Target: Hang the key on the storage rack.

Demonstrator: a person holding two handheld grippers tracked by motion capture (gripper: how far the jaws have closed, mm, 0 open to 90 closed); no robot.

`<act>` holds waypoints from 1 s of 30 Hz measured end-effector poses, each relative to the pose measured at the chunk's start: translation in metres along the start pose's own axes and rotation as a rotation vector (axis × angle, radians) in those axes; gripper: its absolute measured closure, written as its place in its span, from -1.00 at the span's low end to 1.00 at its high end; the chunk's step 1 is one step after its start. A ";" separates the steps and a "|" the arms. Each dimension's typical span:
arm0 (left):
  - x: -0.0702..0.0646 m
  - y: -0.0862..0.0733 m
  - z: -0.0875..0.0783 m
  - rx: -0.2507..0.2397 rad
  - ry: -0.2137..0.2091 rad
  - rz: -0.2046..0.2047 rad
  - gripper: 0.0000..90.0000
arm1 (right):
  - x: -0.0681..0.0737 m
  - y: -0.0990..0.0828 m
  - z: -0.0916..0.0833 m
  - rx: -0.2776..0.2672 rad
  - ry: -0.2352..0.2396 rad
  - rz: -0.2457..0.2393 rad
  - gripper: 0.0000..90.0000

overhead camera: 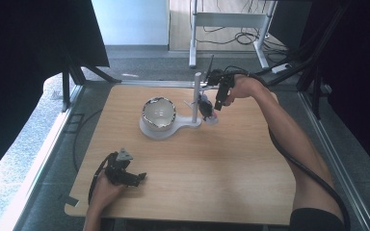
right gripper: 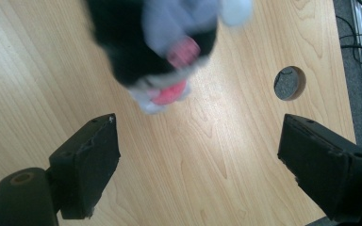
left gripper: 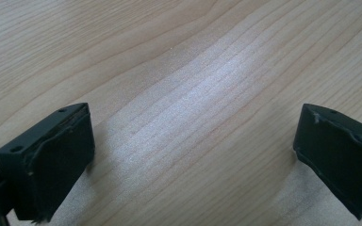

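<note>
A white stand [overhead camera: 171,130] sits mid-table, its round base holding a shiny bowl [overhead camera: 158,113] and an upright post [overhead camera: 197,91] rising at its right end. A small black, grey and pink thing [overhead camera: 206,107] hangs by the post. In the right gripper view it is a blur [right gripper: 155,42] just beyond the jaws, not between them. My right gripper [overhead camera: 218,107] points down beside it, and its jaws [right gripper: 198,146] stand apart. My left gripper [overhead camera: 139,177] rests low at the front left of the table. It is open [left gripper: 193,136] over bare wood.
The wooden table [overhead camera: 221,163] has a round cable hole [right gripper: 290,83] near the right gripper. A black cable trails along the right forearm [overhead camera: 289,139]. A metal frame [overhead camera: 231,21] and floor cables lie beyond the far edge. Dark panels flank both sides.
</note>
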State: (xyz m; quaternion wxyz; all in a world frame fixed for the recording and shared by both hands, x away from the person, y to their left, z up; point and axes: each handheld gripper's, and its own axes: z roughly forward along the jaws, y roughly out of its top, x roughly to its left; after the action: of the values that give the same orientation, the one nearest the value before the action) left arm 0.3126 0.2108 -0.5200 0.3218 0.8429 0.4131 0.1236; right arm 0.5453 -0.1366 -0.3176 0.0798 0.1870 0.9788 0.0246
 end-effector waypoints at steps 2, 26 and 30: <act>0.000 0.000 0.000 0.000 0.000 0.001 -1.00 | 0.001 -0.002 -0.003 -0.006 -0.002 0.001 -0.71; -0.002 0.002 0.000 -0.007 0.006 0.008 -1.00 | 0.040 -0.065 -0.014 -0.092 -0.006 0.035 -0.72; -0.002 0.002 0.000 -0.007 0.006 0.008 -1.00 | 0.051 -0.081 -0.003 -0.108 0.001 0.059 -0.72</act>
State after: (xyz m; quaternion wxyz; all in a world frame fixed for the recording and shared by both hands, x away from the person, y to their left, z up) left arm 0.3127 0.2081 -0.5190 0.3233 0.8429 0.4104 0.1287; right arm 0.4690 -0.1926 -0.3283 0.0885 0.2111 0.9702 0.0800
